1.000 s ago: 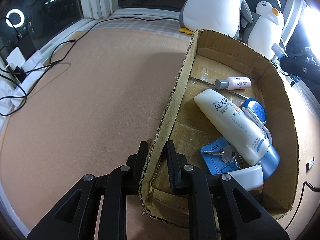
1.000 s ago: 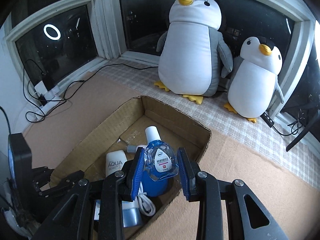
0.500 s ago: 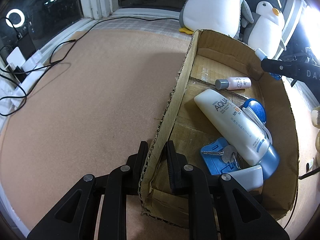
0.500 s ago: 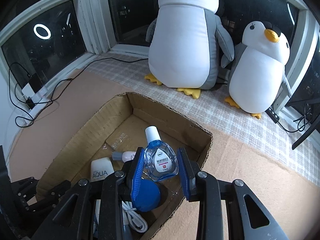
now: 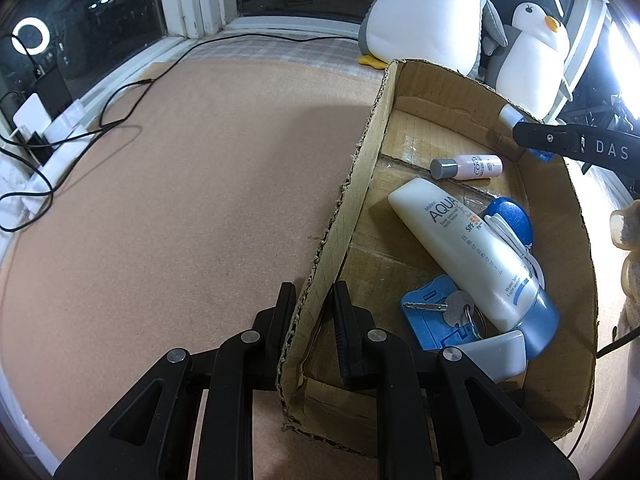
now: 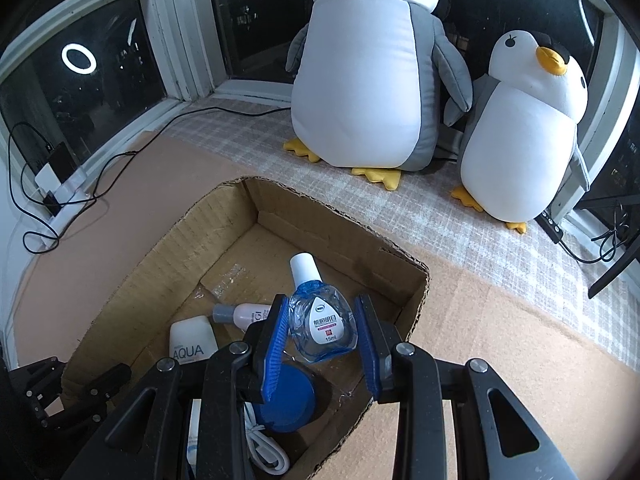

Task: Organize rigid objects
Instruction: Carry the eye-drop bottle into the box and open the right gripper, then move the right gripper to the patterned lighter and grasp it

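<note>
Right claw (image 6: 320, 330) grips 1 eye-drop bottle (image 6: 322, 328); 2 penguins (image 6: 368, 64).

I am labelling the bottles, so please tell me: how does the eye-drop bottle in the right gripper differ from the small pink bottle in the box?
The eye-drop bottle is clear blue with a white cap; the small pink bottle is opaque with a grey cap. The eye-drop bottle is held above the cardboard box by the right gripper, cap up; the pink one lies on its side on the box floor. Both are small.
</note>
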The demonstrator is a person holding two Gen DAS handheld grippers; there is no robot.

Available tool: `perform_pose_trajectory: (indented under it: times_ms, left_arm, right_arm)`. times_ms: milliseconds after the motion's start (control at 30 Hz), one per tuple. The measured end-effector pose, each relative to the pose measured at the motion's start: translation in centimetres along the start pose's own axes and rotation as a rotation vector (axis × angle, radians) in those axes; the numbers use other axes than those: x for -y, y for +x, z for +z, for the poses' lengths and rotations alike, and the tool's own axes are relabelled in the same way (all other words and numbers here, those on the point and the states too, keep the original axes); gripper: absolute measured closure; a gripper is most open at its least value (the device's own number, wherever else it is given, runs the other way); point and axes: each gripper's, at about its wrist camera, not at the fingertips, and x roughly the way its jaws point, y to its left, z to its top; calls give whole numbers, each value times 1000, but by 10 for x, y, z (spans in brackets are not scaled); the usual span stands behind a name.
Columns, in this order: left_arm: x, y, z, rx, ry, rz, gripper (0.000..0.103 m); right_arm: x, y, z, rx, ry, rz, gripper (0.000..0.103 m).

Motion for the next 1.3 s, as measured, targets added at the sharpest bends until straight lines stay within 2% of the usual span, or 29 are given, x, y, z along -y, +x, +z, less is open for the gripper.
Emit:
perform_pose_trajectory:
  times_ms: [367,533,667,833,1033,1300]
  left_arm:
    - [0,0,0,0,-1,0,87]
    - [0,0,0,0,-1,-1,87]
    - [-1,0,0,0,-2,-1,87]
    - [0,1,0,0,-3,-2,87]
    - [0,1,-1,1,-2,-1,87]
    - [1,0,0,5,2,-2,87]
  right_arm:
    - [-1,-1,0,-3,-10,-4,72]
    - [-3,-5,0,3,-15,-13,64]
    - [-1,-17,-2,16,-6,-12,63]
    - [3,-41,-5,49,15,-15,58]
    - [13,-77,-12,87,48,-17,57]
    - [32,-138,-32,145,116,-32,49]
